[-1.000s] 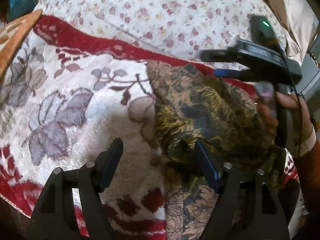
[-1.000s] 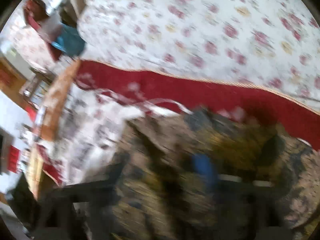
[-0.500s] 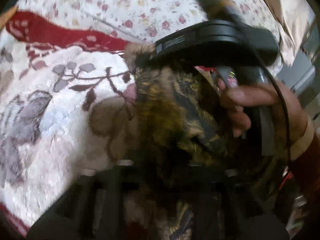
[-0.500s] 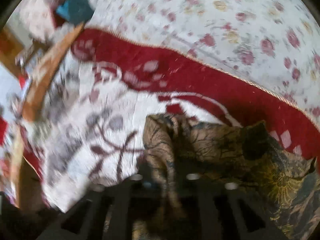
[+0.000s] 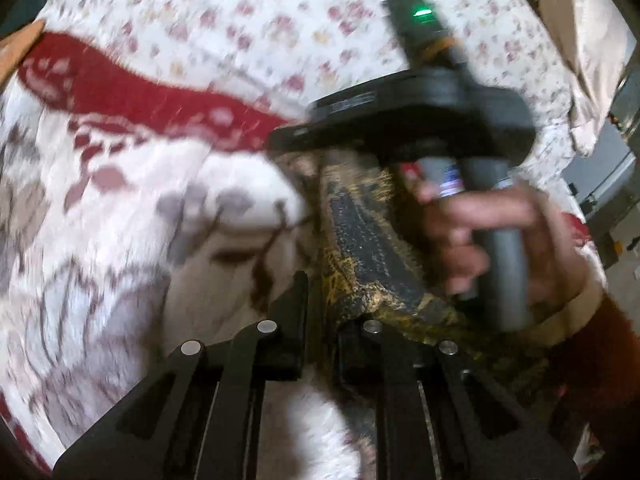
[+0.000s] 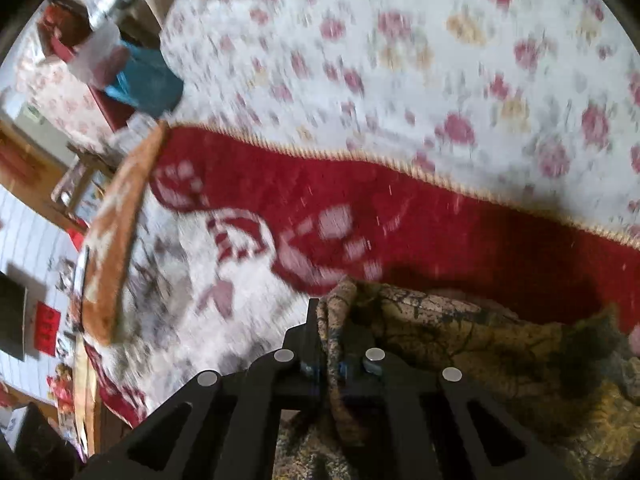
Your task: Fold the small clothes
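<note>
A small olive-and-black patterned garment point(image 5: 360, 240) lies bunched on a plush red-and-white blanket point(image 5: 120, 240). In the left wrist view my left gripper point(image 5: 320, 308) is at its near edge. The jaws are closing, with a fold of the cloth pinched between them. Just beyond, a hand point(image 5: 480, 232) holds the right gripper's black housing point(image 5: 420, 108) over the far end of the garment. In the right wrist view my right gripper point(image 6: 332, 320) is shut on a raised corner of the same garment point(image 6: 480, 340). The cloth hides its right fingertip.
A white floral sheet point(image 6: 400, 60) covers the bed beyond the blanket's red border point(image 6: 400, 232). An orange-edged cushion point(image 6: 116, 220) lies at the blanket's left side. A blue item point(image 6: 148, 80) and room clutter sit past the bed's corner. A red sleeve point(image 5: 608, 360) is at lower right.
Both grippers went from wide open to closed on the garment's edge. The right gripper and its hand moved closer across the left wrist view, and the cloth is lifted into a ridge.
</note>
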Motion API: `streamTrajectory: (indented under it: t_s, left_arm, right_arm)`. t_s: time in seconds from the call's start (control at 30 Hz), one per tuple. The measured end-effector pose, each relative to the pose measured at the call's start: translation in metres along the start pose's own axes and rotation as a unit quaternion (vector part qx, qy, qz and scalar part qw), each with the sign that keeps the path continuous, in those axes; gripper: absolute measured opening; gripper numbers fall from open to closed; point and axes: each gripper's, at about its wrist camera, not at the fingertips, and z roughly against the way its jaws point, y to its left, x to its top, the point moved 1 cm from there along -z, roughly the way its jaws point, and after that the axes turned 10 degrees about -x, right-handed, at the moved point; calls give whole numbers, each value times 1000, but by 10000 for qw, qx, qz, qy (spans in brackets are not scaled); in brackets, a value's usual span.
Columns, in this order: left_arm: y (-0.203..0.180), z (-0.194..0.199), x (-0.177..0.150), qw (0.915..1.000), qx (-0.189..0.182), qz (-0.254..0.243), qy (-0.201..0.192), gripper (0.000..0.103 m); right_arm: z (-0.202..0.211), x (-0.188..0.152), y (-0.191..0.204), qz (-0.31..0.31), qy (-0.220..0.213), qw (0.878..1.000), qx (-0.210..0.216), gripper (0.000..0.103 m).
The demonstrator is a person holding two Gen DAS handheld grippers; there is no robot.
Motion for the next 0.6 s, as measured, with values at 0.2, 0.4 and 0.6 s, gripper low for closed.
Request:
streamTrajectory:
  t_s: [0.2, 0.4, 0.6]
  left_arm:
    - [7, 14, -16, 9997, 165, 202, -31, 35]
    - [-14, 31, -8, 9980, 536, -159, -298, 46]
    - [-38, 33, -8, 9902, 1225, -608, -282, 46]
  right_arm:
    - [94, -47, -46, 198, -111, 9997, -32, 69]
    - [236, -124, -150, -418, -850, 9841, -1500, 87]
    - [273, -191, -234, -1469, -719, 9647, -2062, 87]
